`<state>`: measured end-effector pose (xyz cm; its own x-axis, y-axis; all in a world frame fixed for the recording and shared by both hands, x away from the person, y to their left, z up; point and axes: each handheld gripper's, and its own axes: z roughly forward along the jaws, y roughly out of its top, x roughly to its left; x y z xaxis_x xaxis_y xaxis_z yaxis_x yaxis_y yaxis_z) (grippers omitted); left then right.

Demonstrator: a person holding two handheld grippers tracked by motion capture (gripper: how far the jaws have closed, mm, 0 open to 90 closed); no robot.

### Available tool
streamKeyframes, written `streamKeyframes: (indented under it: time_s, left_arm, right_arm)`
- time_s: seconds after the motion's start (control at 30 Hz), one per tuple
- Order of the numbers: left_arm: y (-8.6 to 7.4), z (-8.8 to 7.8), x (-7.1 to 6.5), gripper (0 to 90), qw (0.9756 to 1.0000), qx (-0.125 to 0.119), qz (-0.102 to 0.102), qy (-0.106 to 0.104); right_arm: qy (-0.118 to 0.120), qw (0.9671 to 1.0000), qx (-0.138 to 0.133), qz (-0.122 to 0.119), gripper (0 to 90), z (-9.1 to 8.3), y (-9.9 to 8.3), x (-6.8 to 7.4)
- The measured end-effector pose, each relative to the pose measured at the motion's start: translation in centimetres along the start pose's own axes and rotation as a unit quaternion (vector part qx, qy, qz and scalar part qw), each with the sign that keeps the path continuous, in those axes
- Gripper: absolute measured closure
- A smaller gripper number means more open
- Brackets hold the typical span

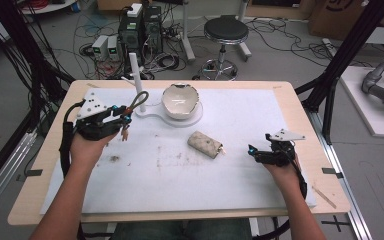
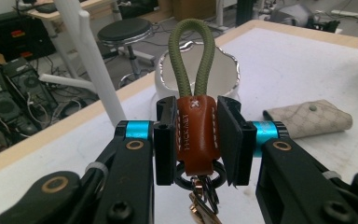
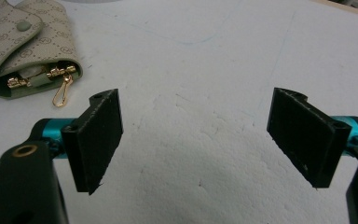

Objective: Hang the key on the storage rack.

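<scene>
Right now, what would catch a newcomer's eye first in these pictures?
The left claw clamps a brown leather keychain, its green cord loop pointing at the white bowl by the stand. Mid-table lies a beige key pouch. The right claw stands open over the white mat.

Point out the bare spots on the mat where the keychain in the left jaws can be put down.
Free: the near mat between the forearms, and the far right stretch beyond the right gripper. Crowded: the far left, where the left gripper holds the keychain beside the white post and bowl; the key pouch takes the middle.
</scene>
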<state>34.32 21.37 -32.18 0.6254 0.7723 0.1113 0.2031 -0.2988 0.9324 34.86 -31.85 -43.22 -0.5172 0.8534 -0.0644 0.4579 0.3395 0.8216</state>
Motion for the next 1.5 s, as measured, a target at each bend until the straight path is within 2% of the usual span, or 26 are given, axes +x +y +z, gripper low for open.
streamKeyframes:
  time_s: [0.1,0.33,0.57,0.6,0.63,0.7,0.8,0.93,1.23,1.33,1.4,1.43,1.5]
  left_arm:
    - [0.5,0.0,0.6,68.9,0.9999,-0.004,0.000,0.010]
    - [1.9,0.0,2.8,68.9,0.9989,-0.021,-0.018,0.036]
    - [2.7,0.6,3.9,68.8,0.9982,-0.016,-0.021,0.053]
    - [2.6,1.0,4.3,68.9,0.9979,-0.016,-0.029,0.055]
    - [2.6,1.0,4.3,68.8,0.9979,-0.016,-0.029,0.055]
    - [2.4,1.4,4.6,68.8,0.9976,-0.011,-0.033,0.060]
    - [2.2,2.3,4.7,68.8,0.9969,0.006,-0.026,0.074]
    - [2.0,3.1,4.9,68.7,0.9962,0.018,-0.024,0.082]
    - [1.4,4.5,5.4,67.0,0.9957,0.040,-0.027,0.079]
    - [1.2,4.8,5.4,51.3,0.9954,0.050,-0.027,0.077]
    - [1.1,4.9,5.2,47.7,0.9952,0.058,-0.031,0.073]
    - [1.2,4.9,5.1,40.8,0.9950,0.061,-0.031,0.072]
    - [1.2,4.8,4.8,36.6,0.9950,0.060,-0.031,0.073]
  right_arm:
    - [0.001,1.0000,0.003,-0.002,18.4,0.0,0.0,0.0]
    - [0.001,1.0000,0.005,-0.003,18.4,0.2,0.0,0.1]
    - [0.000,1.0000,0.007,-0.003,18.4,0.1,0.0,0.1]
    - [0.000,1.0000,0.006,-0.005,18.4,0.1,0.0,0.1]
    - [0.000,1.0000,0.006,-0.005,18.4,0.1,0.0,0.1]
    - [0.001,1.0000,0.007,-0.006,18.4,0.0,0.0,0.1]
    - [-0.001,1.0000,0.006,-0.004,18.4,0.1,0.0,0.1]
    - [0.000,1.0000,0.008,-0.001,18.4,0.1,-0.1,0.1]
    - [0.001,1.0000,0.009,-0.001,18.4,0.1,-0.1,0.0]
    - [0.001,0.9999,0.010,-0.002,18.4,0.2,-0.1,0.0]
    - [0.003,0.9999,0.010,-0.002,18.4,0.2,-0.1,0.0]
    - [0.005,0.9999,0.013,-0.002,18.4,0.2,-0.1,0.1]
    - [0.007,0.9999,0.014,-0.005,18.4,0.3,-0.1,0.0]
